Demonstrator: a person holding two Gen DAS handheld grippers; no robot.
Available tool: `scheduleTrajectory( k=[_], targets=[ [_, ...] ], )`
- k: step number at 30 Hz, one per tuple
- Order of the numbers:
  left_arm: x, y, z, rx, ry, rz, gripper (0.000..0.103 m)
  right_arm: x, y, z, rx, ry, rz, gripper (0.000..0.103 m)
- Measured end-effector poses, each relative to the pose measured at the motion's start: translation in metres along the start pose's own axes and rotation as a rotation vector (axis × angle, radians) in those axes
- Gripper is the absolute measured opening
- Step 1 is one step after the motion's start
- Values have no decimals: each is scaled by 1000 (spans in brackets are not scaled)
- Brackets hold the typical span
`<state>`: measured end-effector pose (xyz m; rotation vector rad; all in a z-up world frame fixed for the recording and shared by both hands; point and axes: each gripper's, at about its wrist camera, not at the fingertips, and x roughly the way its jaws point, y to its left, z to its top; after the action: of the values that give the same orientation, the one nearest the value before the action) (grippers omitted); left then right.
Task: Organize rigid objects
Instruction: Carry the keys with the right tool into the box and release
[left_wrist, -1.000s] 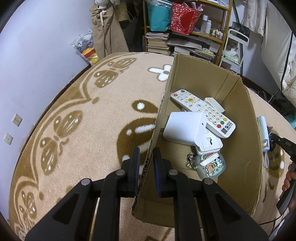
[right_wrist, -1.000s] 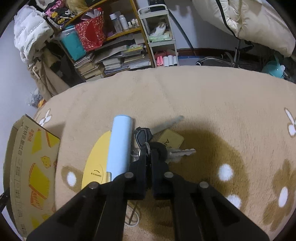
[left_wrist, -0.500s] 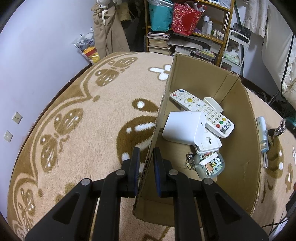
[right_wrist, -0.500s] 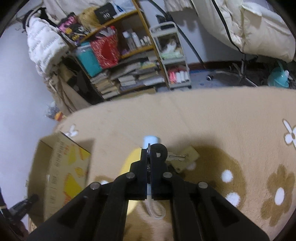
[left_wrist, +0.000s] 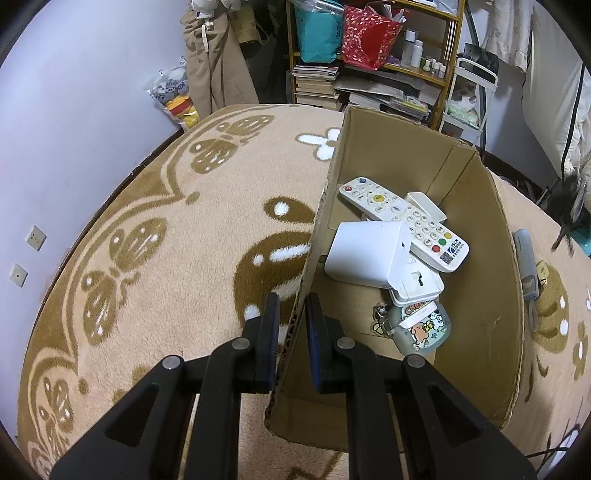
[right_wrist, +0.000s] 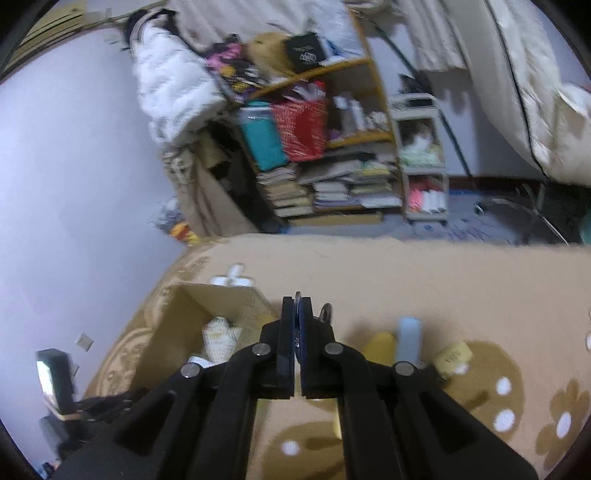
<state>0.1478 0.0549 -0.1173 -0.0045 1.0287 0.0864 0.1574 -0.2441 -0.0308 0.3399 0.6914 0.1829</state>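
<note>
Beige carpet (left_wrist: 155, 206) with brown butterflies and white flowers underneath everything. Brown cardboard box (left_wrist: 476, 236) standing open on it, left hand-held gripper (left_wrist: 290, 321) clamped on the near side wall, one finger outside, one inside. Down in the box: white square gadget (left_wrist: 365, 256) on top of a flat white case, long white remote (left_wrist: 402, 221) leaning across behind, cartoon-printed pouch (left_wrist: 421, 326) with a keyring nearest the front. Out on the carpet, just beside the box's far wall: pale blue tube (right_wrist: 408, 338) lying over a yellow disc (right_wrist: 378, 341), tan tag (right_wrist: 452, 358) close by. Right hand-held gripper (right_wrist: 297, 308) up in the air above the carpet between box and tube, fingers pressed together on a bunch of keys (right_wrist: 325, 314), dark ring peeking above the tips, one key head sticking out to the side. Everything blurred in the right wrist view. Small and fuzzy in the left wrist view too, keys dangling at the far right edge.
</note>
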Motion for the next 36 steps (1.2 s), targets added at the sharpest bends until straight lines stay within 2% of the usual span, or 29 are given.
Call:
scheduleTrajectory(
  k=[4, 9, 14, 21, 24, 30, 31, 32, 33, 34, 36],
  targets=[
    [0, 1, -1, 1, 0, -1, 13, -10, 39, 7, -65, -24, 87, 4],
    [0, 0, 0, 3, 1, 0, 13, -4, 88, 0, -153, -2, 176, 3],
    [0, 0, 0, -5, -2, -8, 13, 13, 116, -23, -209, 67, 152, 3],
    [0, 0, 1, -4, 0, -12, 13, 49, 117, -59, -224, 214, 130, 4],
    [1, 1, 2, -15, 0, -23, 13, 48, 111, -62, -218, 212, 128, 4],
    [0, 3, 2, -19, 2, -28, 12, 43, 102, -51, -212, 185, 67, 7],
    [0, 3, 2, -17, 2, -26, 12, 41, 100, -48, -207, 179, 58, 9],
    [0, 3, 2, -16, 2, -26, 12, 41, 97, -47, -201, 175, 47, 16],
    [0, 4, 2, -17, 2, -26, 12, 39, 91, -43, -189, 167, 28, 29],
    [0, 3, 2, -17, 2, -27, 12, 38, 86, -40, -179, 162, 14, 37],
    [0, 2, 2, -16, 2, -25, 12, 33, 73, -32, -152, 134, -17, 65]
  ],
)
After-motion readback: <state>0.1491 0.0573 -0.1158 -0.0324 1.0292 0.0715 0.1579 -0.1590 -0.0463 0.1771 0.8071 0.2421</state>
